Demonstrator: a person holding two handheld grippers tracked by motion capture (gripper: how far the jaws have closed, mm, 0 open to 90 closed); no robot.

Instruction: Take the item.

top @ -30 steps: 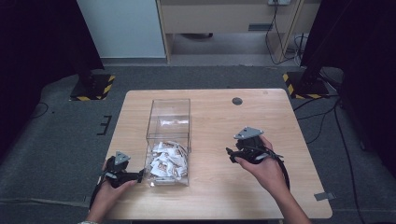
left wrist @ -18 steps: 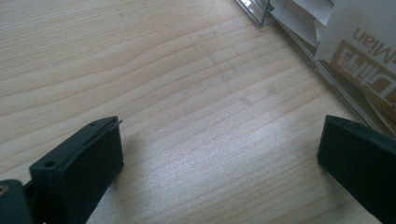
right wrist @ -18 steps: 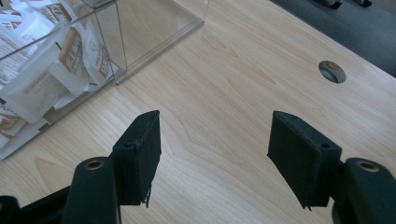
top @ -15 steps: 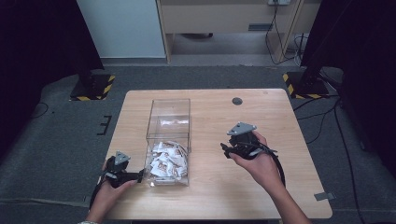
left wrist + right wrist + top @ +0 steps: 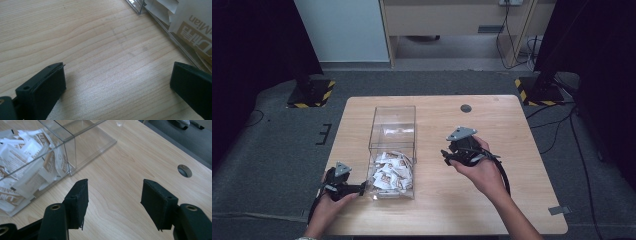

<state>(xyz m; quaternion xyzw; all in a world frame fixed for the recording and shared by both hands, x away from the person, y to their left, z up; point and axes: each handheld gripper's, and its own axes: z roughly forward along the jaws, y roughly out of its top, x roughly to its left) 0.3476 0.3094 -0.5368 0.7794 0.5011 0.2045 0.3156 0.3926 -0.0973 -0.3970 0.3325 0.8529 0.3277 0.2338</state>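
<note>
A clear plastic box [image 5: 392, 129] stands on the wooden table [image 5: 512, 120], its near half heaped with white and brown sachets [image 5: 389, 172]. My left gripper [image 5: 360, 188] rests on the table just left of the box's near corner, open and empty. In the left gripper view its gripper [image 5: 117, 82] has wide jaws over bare wood, with the box wall [image 5: 160, 22] and a sachet [image 5: 192, 22] at the upper right. My right gripper [image 5: 445, 154] is held right of the box, open and empty. In the right gripper view that gripper [image 5: 115, 200] points past the box [image 5: 75, 142] and sachets [image 5: 27, 162].
A round cable hole [image 5: 466, 108] sits in the table near its far edge, also seen as the hole [image 5: 184, 170] in the right gripper view. Bare wood lies right of the box. Dark carpet and stands with striped bases [image 5: 312, 94] surround the table.
My right gripper has drifted left, closer to the box, still open. The left gripper has stayed where it was.
</note>
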